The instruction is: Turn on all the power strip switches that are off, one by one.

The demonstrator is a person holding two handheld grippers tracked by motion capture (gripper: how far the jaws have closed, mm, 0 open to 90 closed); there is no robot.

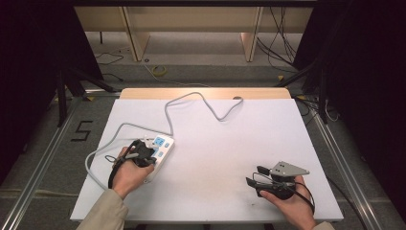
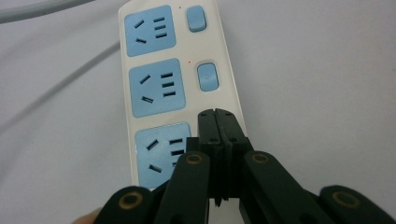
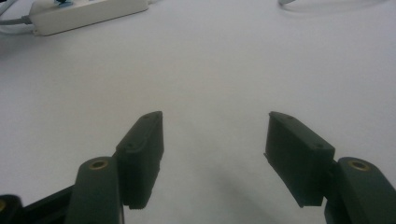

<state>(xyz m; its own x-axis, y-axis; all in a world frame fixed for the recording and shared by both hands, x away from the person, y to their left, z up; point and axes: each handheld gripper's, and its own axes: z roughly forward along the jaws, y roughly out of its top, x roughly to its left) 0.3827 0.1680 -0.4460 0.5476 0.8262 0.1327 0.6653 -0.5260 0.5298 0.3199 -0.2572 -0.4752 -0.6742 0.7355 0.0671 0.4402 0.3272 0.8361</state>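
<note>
The left gripper (image 2: 218, 114) has its jaws pressed flat together with nothing between them, their tips over the near end of a white power strip (image 2: 177, 84), beside its lowest blue socket (image 2: 161, 151). Two more blue sockets and two blue rocker switches (image 2: 208, 77) run up the strip beyond the tips. The strip lies at the left of the white table (image 1: 230, 139), its grey cord (image 1: 191, 103) looping toward the far edge. Well apart, at the near right, the right gripper (image 3: 212, 154) hangs over bare tabletop with its jaws spread wide and empty, held in the person's right hand (image 1: 289, 203).
</note>
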